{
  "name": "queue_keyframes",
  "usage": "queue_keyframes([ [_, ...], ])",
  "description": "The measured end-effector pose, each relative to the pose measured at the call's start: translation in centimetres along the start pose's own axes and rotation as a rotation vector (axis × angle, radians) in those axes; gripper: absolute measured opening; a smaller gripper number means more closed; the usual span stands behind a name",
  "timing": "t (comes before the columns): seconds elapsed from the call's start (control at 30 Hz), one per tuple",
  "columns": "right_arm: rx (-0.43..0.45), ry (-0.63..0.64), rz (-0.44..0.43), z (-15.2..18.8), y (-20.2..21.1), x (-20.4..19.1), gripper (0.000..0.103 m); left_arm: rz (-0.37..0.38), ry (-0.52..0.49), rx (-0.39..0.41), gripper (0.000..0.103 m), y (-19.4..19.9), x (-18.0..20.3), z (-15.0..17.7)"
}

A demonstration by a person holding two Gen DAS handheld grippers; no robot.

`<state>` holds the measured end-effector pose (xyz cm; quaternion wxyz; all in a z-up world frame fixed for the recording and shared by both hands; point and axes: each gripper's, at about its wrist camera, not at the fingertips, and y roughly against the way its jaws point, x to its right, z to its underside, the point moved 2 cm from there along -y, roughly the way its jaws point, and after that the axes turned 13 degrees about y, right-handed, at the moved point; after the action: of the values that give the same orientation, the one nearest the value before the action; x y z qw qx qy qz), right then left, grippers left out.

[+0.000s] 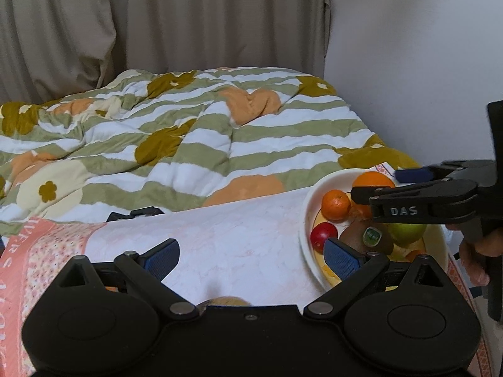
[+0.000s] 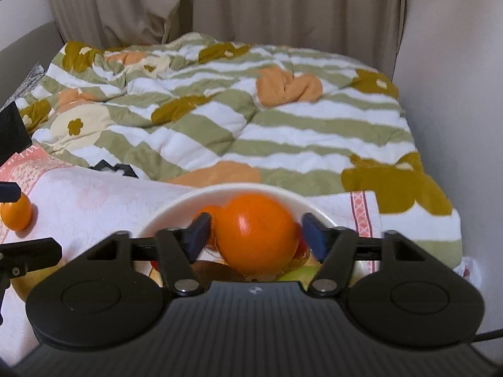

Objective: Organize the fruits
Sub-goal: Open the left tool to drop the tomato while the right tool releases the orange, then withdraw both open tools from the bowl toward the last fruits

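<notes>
The right gripper (image 2: 256,234) hangs over the white bowl (image 2: 163,212) with its blue pads spread apart on either side of a large orange (image 2: 256,232); the left pad sits just beside the fruit, the right pad stands off with a gap, so neither visibly clamps it. Under the orange lie a kiwi (image 1: 366,238), a green apple (image 1: 407,232), a red fruit (image 1: 323,235) and a small mandarin (image 1: 335,204), all inside the bowl. The left gripper (image 1: 251,256) is spread wide over bare pale tablecloth (image 1: 220,235), its right pad overlapping the bowl's near-left rim. Another mandarin (image 2: 15,212) sits alone near the cloth's left edge. Behind the table's far edge lies a striped quilt (image 1: 188,132).
</notes>
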<state>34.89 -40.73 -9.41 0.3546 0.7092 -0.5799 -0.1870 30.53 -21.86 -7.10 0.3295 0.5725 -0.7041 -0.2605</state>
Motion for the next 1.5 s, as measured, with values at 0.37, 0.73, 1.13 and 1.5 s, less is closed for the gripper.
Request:
queue_keyframes([
  [0.37,0.06,-0.007,0.03,0.5,4.6,-0.1,0.103,-0.009,0.016,0.046,0.1,3.3,0.0,1.2],
  [0.73,0.122,-0.006,0.056,1.7,12.8,-1.1,0.103,-0.017,0.041,0.158,0.1,10.6,0.1,3.6],
  [1.13,0.17,0.025,0.028,3.5,20.8,-4.8,0.103,-0.088,0.084,0.273,0.103,18.7,-3.0,6.7],
  [1.5,0.148,-0.011,0.021,3.8,22.6,-10.3,0.103,-0.104,0.111,0.217,0.103,19.9,-10.7,6.9],
])
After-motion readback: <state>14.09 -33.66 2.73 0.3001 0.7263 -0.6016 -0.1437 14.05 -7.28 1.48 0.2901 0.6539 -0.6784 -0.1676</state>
